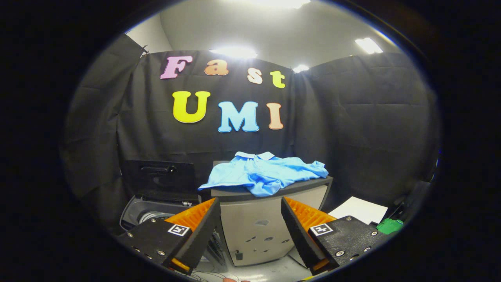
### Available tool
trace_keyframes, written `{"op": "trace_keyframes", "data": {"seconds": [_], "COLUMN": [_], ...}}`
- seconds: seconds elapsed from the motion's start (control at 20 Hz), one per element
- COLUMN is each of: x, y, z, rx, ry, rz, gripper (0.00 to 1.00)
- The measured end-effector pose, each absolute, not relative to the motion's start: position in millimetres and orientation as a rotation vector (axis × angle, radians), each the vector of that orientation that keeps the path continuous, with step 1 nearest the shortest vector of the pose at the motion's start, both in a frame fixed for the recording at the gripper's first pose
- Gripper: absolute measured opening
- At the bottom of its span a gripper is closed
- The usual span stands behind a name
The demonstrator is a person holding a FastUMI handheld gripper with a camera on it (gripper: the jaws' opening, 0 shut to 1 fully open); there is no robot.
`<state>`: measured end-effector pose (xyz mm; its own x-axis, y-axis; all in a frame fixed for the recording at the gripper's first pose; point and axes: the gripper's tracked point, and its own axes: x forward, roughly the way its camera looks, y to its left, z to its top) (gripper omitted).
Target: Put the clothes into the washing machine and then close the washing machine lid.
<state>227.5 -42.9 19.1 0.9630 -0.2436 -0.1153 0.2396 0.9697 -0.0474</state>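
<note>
A light blue polo shirt lies crumpled on top of a grey cabinet, beyond and slightly above my fingers. Left of the cabinet stands the washing machine with its dark lid raised upright and the drum opening showing below it. My gripper is open, its two fingers spread wide with nothing between them, and the cabinet front shows through the gap. The shirt hangs a little over the cabinet's front edge.
A white sheet of paper lies on the floor right of the cabinet, with a green object beside it. Black cloth walls close the booth behind and on both sides. Cables lie on the floor below the fingers.
</note>
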Motion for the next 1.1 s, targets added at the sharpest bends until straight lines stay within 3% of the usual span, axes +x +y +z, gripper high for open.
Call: {"op": "trace_keyframes", "data": {"seconds": [0.55,1.1], "x": [409.4,455.3], "y": [-104.9,-129.2], "z": [27.0,-37.9], "rx": [-0.040,0.072], "ry": [0.323,0.587], "rz": [-0.158,-0.073], "gripper": [0.96,0.96]}}
